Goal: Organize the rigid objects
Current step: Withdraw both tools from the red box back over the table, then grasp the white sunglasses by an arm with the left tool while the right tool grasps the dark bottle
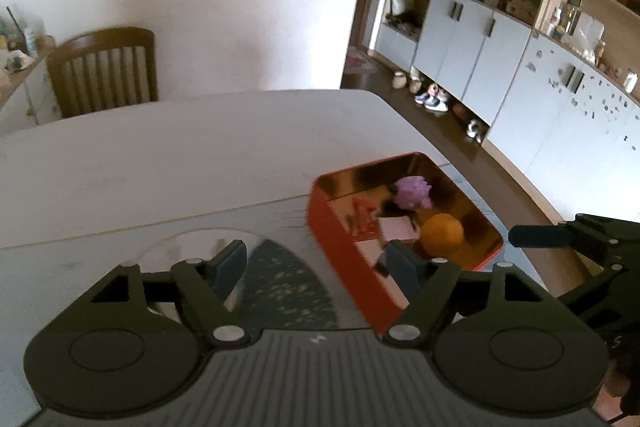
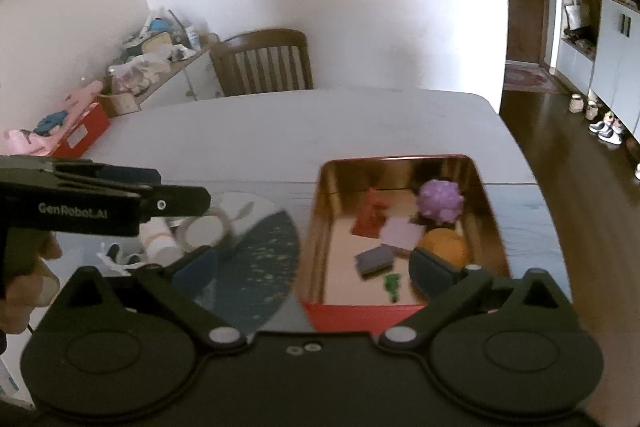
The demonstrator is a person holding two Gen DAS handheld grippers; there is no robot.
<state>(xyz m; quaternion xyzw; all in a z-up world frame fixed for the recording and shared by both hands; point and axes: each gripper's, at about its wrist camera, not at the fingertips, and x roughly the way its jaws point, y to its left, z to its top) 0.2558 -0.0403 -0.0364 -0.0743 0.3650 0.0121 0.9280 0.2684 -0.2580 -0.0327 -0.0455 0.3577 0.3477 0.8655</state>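
Observation:
A red tin point(image 1: 344, 259) with a gold inside stands open on the grey table. In it lie a purple spiky ball point(image 2: 440, 203), an orange ball point(image 2: 444, 247), a red piece point(image 2: 370, 217), a pale card point(image 2: 400, 231), a grey block point(image 2: 374, 259) and a small green piece point(image 2: 391, 285). My left gripper point(image 1: 316, 259) hovers open over the tin's left wall, nothing between its fingers. My right gripper point(image 2: 314, 269) is open wide above the tin's point(image 2: 360, 315) near left corner, also empty. Each gripper shows at the edge of the other's view.
A round teal patterned mat point(image 2: 260, 259) lies left of the tin. Beyond it sit a tape roll point(image 2: 208, 231) and a white cup point(image 2: 160, 241). A wooden chair point(image 2: 264, 63) stands at the table's far side; the table's right edge point(image 2: 516, 147) drops to the floor.

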